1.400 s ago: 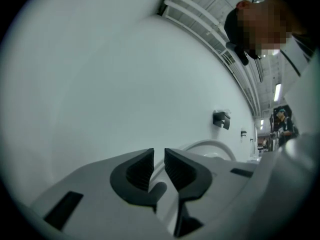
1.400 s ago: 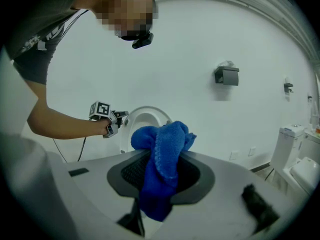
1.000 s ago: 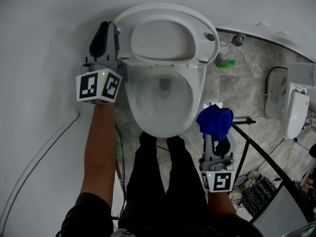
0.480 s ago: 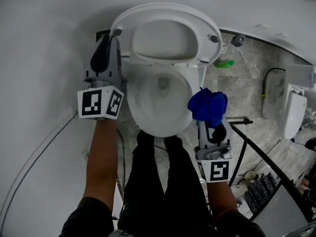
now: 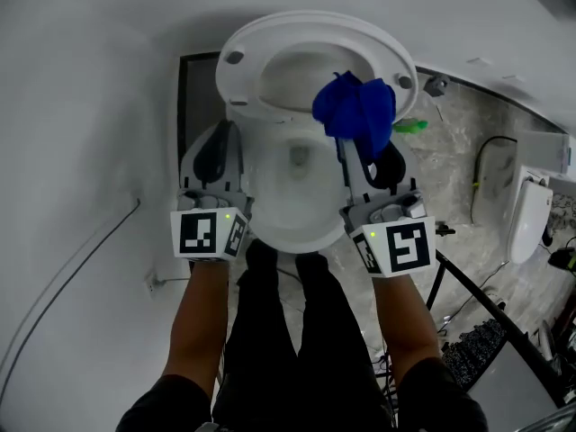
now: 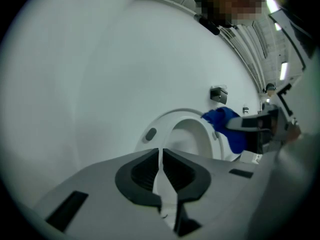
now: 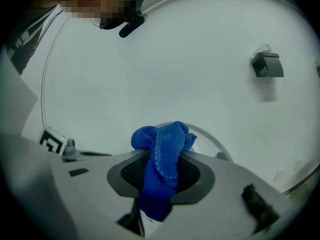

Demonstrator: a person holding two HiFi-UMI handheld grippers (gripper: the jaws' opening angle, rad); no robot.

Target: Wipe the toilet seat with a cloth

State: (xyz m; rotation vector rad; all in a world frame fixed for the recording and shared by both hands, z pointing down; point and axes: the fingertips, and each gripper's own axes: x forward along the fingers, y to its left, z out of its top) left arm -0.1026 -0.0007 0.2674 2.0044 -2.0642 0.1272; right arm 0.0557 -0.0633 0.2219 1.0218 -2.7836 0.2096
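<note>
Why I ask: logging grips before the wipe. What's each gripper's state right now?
Left gripper: empty, jaws have just been closing to a narrow gap.
Right gripper: shut on the blue cloth.

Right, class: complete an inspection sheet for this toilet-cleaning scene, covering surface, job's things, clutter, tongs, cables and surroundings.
Surface: toilet seat raised; bowl rim exposed.
Job's things: blue cloth bunched, held over the toilet's right side.
Clutter: green item on the floor.
Tongs: right tongs shut on the cloth; left tongs just closing, slim gap, nothing between.
Cables: grey cable along the wall; black cable on the floor.
Surroundings: white wall; marbled floor.
</note>
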